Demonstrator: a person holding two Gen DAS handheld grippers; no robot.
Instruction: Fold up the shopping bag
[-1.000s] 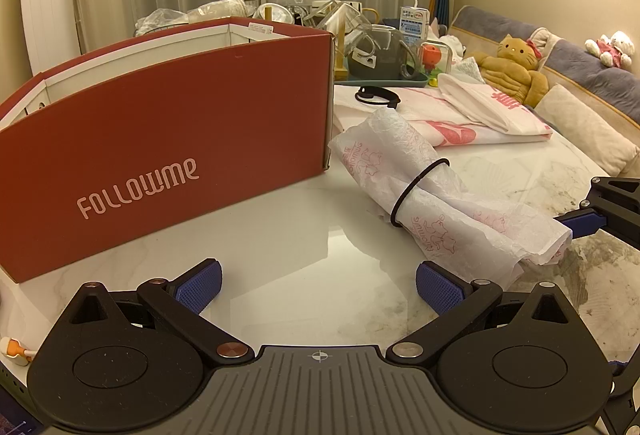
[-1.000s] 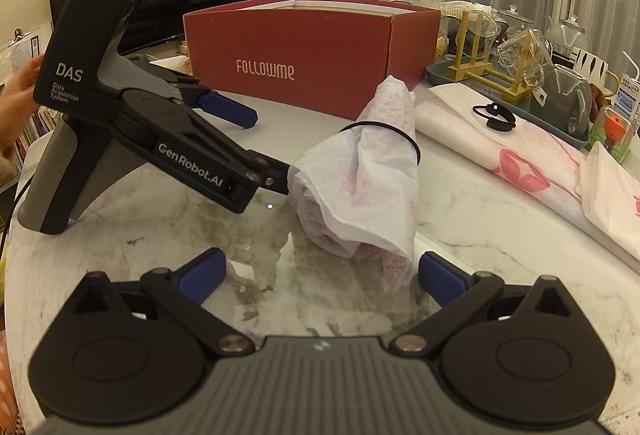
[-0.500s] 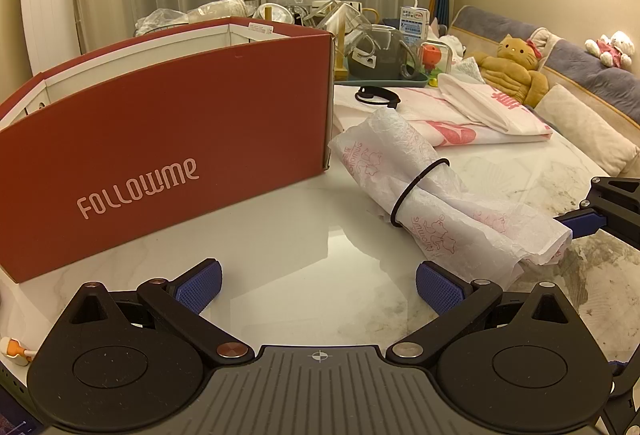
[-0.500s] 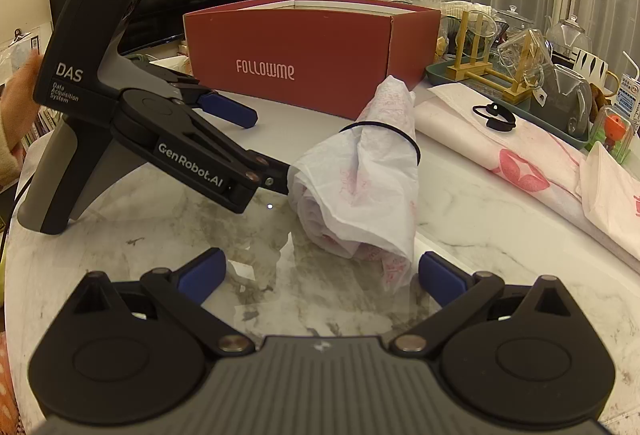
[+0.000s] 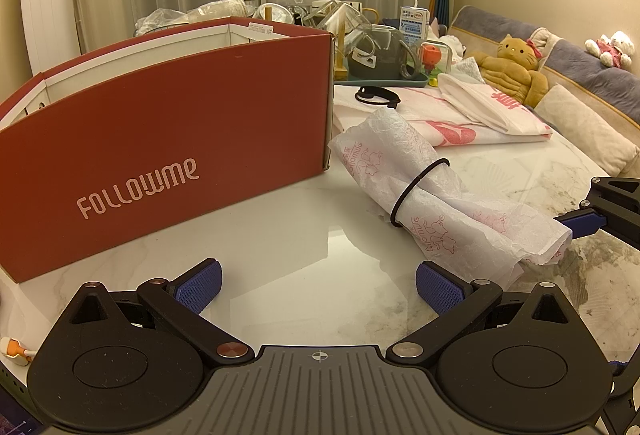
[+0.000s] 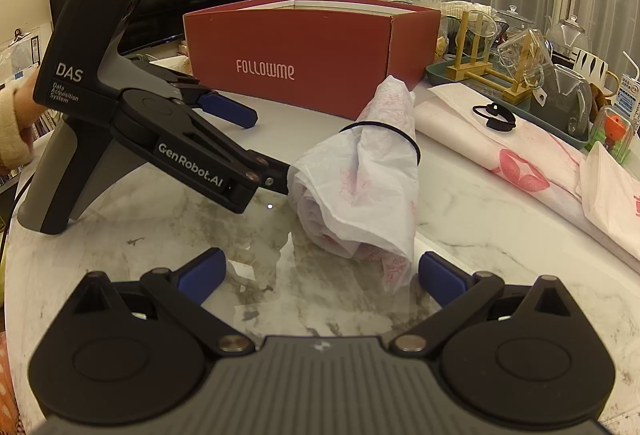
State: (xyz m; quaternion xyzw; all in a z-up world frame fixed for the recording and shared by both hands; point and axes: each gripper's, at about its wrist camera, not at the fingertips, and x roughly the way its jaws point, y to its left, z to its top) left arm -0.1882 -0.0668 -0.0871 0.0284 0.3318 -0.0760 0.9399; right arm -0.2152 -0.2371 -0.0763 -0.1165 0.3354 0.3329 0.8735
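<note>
Nothing has shifted: both the left gripper [image 5: 318, 281] and right gripper [image 6: 320, 273] stay spread wide, the banded shopping bag [image 5: 432, 195] lying finished mid-frame.

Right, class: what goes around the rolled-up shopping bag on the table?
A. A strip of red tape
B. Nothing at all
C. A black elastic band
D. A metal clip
C: a thin black elastic band loops around the middle of the rolled shopping bag lying on the marble table.

Two low, close tabletop views, both sharing the rolled bag [image 5: 424, 195].
</note>
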